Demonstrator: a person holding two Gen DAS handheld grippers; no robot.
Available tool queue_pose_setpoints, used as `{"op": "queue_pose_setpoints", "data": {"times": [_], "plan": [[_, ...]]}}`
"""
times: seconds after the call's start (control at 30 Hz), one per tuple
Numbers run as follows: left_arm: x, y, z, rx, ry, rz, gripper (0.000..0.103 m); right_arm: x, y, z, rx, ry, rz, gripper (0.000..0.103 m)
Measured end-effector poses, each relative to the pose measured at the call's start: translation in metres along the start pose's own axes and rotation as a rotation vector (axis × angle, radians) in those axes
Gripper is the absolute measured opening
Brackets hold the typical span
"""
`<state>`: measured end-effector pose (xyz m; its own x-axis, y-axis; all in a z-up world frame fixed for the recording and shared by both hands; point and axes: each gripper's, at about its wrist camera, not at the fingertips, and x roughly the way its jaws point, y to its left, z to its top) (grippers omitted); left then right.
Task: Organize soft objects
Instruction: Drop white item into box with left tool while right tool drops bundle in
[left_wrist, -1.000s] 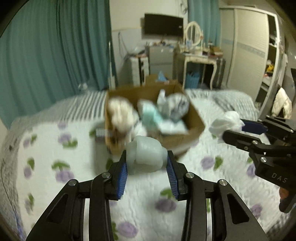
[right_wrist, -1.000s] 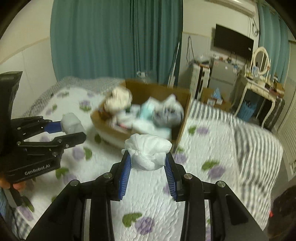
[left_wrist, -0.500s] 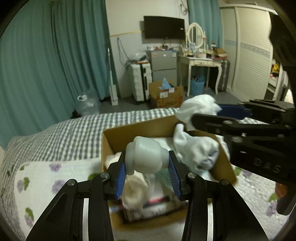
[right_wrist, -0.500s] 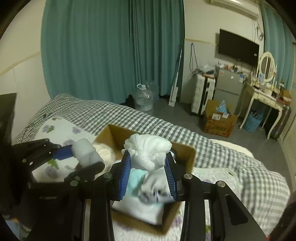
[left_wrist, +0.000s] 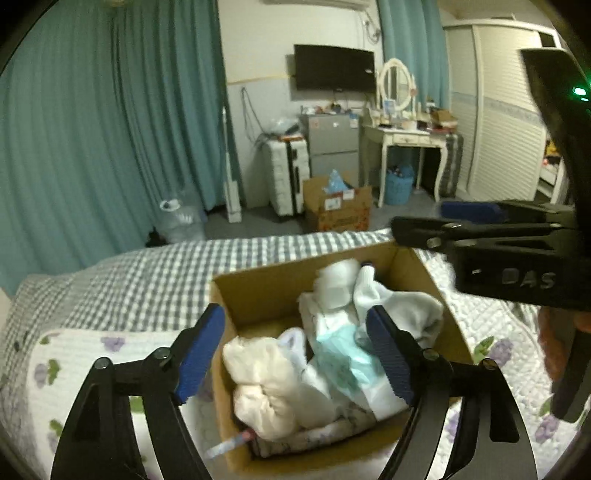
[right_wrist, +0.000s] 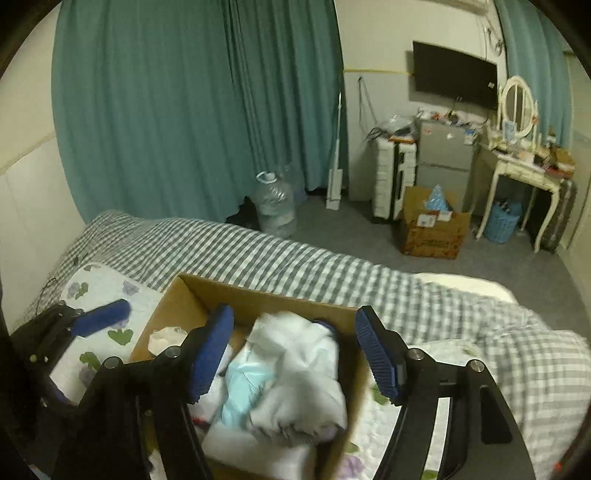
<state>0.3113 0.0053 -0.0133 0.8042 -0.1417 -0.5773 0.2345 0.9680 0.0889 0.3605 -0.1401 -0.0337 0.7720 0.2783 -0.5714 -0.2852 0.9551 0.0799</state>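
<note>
A brown cardboard box (left_wrist: 258, 291) sits on the bed, full of soft things: white socks and cloths (left_wrist: 388, 306), a cream bundle (left_wrist: 258, 380), a light blue piece (left_wrist: 340, 362). My left gripper (left_wrist: 295, 354) hovers over the box, open and empty. My right gripper (right_wrist: 295, 350) is also above the box (right_wrist: 173, 306), open and empty, over the white cloths (right_wrist: 295, 354). The right gripper shows at the right of the left wrist view (left_wrist: 480, 236); the left gripper shows at the left of the right wrist view (right_wrist: 74, 332).
The bed has a floral quilt (left_wrist: 92, 354) and a grey checked blanket (right_wrist: 295, 258). Beyond it are teal curtains (left_wrist: 110, 129), a water jug (right_wrist: 275, 206), a suitcase, a floor box (left_wrist: 336, 206) and a dressing table (left_wrist: 406, 136).
Both grippers opened over the box. The pale rolled bundle left my left gripper and the white cloth left my right gripper; both now lie in the box.
</note>
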Motion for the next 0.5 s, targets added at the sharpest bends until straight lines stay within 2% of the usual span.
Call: {"op": "queue_pose_setpoints", "data": {"times": [0.17, 0.3, 0.5], "plan": [[-0.068, 0.001, 0.012, -0.033, -0.056, 0.01, 0.083, -0.081, 0.007, 0.009, -0.039, -0.054, -0.071, 0.073], [-0.14, -0.003, 0.022, -0.024, -0.135, 0.04, 0.094, -0.158, 0.017, 0.018, -0.063, -0.119, -0.11, 0.077], [-0.247, -0.002, 0.027, -0.043, -0.266, 0.074, 0.098, -0.269, 0.051, 0.019, -0.12, -0.226, -0.18, 0.097]]}}
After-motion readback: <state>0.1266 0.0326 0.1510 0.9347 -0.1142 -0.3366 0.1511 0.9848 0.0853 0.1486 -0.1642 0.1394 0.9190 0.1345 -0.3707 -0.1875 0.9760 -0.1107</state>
